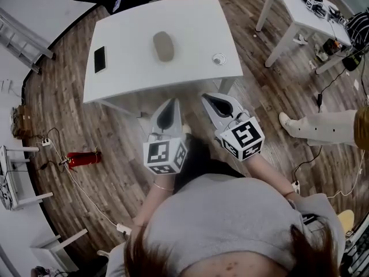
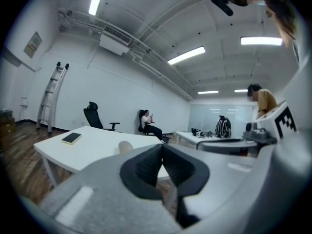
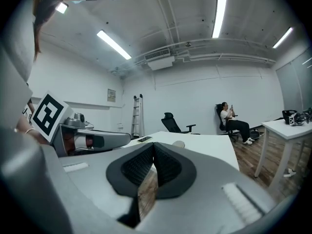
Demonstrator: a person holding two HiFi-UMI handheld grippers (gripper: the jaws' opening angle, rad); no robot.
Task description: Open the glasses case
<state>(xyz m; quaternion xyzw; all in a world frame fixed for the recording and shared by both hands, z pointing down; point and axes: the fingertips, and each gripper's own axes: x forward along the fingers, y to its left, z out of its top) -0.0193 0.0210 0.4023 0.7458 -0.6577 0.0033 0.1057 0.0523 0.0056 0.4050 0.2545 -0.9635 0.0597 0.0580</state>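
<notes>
A taupe oval glasses case (image 1: 163, 45) lies shut near the middle of the white table (image 1: 190, 27). It shows small in the left gripper view (image 2: 125, 146) and in the right gripper view (image 3: 179, 144). My left gripper (image 1: 171, 103) and right gripper (image 1: 209, 98) hover side by side in front of the table's near edge, well short of the case. Both are shut and hold nothing. The jaws meet in the left gripper view (image 2: 162, 152) and in the right gripper view (image 3: 153, 152).
A phone (image 1: 100, 59) lies on the table's left part and a small round cap (image 1: 218, 58) near its right edge. A second white table (image 1: 300, 10) with gear stands at the right, and a person's leg (image 1: 323, 127) reaches in. A red extinguisher (image 1: 82, 158) lies on the wooden floor.
</notes>
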